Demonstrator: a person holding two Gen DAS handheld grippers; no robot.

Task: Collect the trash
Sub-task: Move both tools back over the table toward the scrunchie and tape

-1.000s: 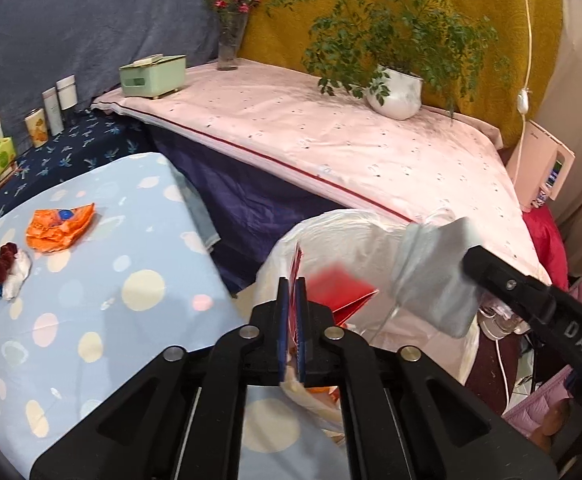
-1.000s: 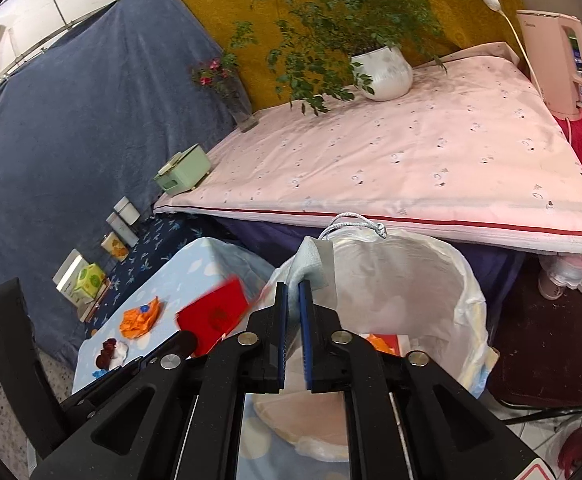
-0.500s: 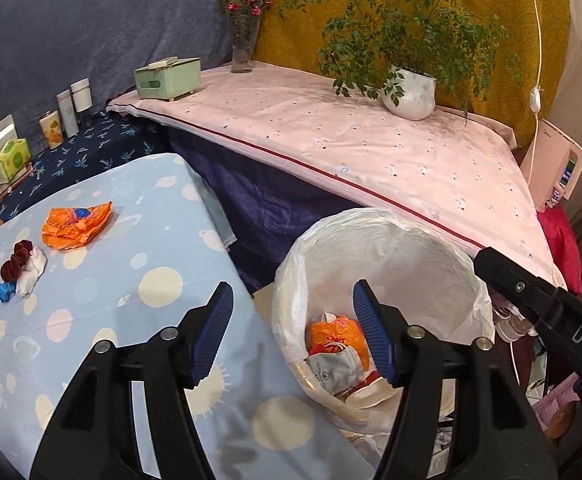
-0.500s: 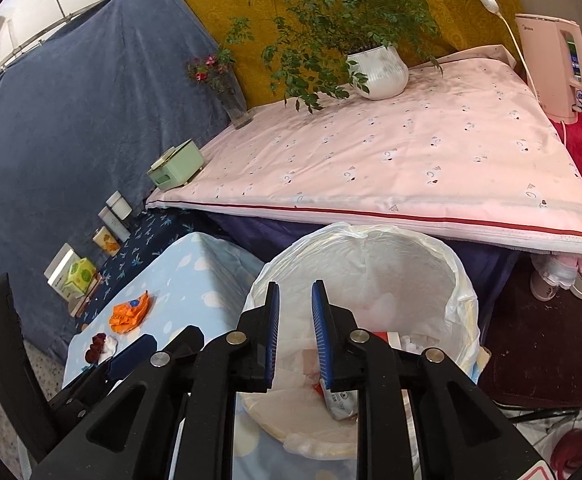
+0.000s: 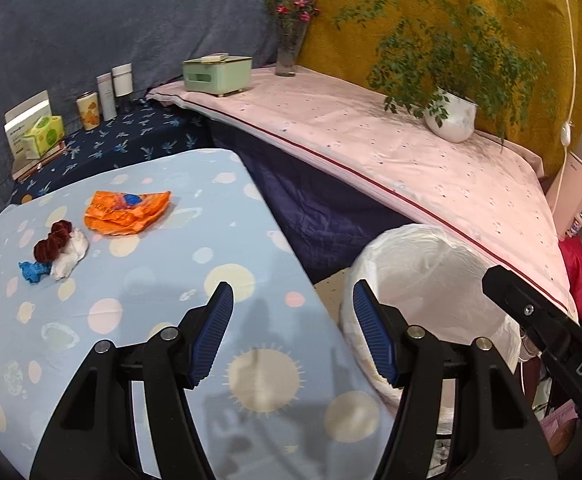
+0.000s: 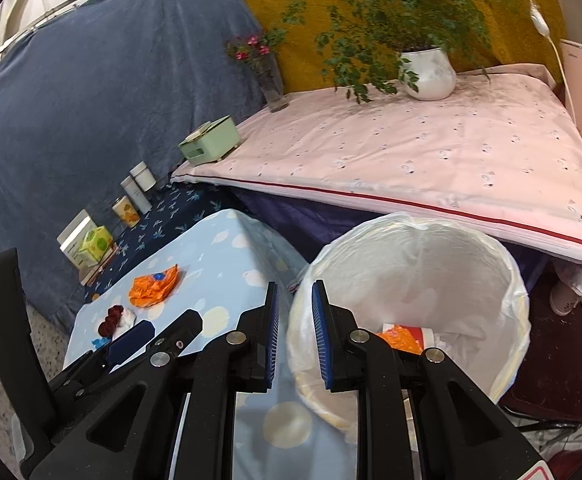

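Observation:
An orange crumpled wrapper (image 5: pixel 127 213) lies on the light blue dotted table (image 5: pixel 151 320), with a dark red, white and blue scrap pile (image 5: pixel 57 250) to its left. The white-lined trash bin (image 5: pixel 431 280) stands beside the table's right edge; in the right wrist view, orange and red trash (image 6: pixel 399 338) lies inside the bin (image 6: pixel 411 280). My left gripper (image 5: pixel 293 336) is open and empty above the table's near right part. My right gripper (image 6: pixel 294 340) is open a little and empty, at the bin's left rim. The wrapper (image 6: pixel 154 286) and scraps (image 6: pixel 115 320) also show there.
A pink-covered bed (image 5: pixel 371 140) lies behind the bin, with a potted plant (image 5: pixel 451 116), a green box (image 5: pixel 217 74) and a flower vase (image 5: pixel 289 52). Tins and small boxes (image 5: pixel 91 108) stand on a dark blue surface at the back left. A pink appliance (image 5: pixel 579 196) is at the right.
Both grippers opened and dropped a red item and a grey one into the bin. The left gripper has since swung left, over the table, toward the remaining trash.

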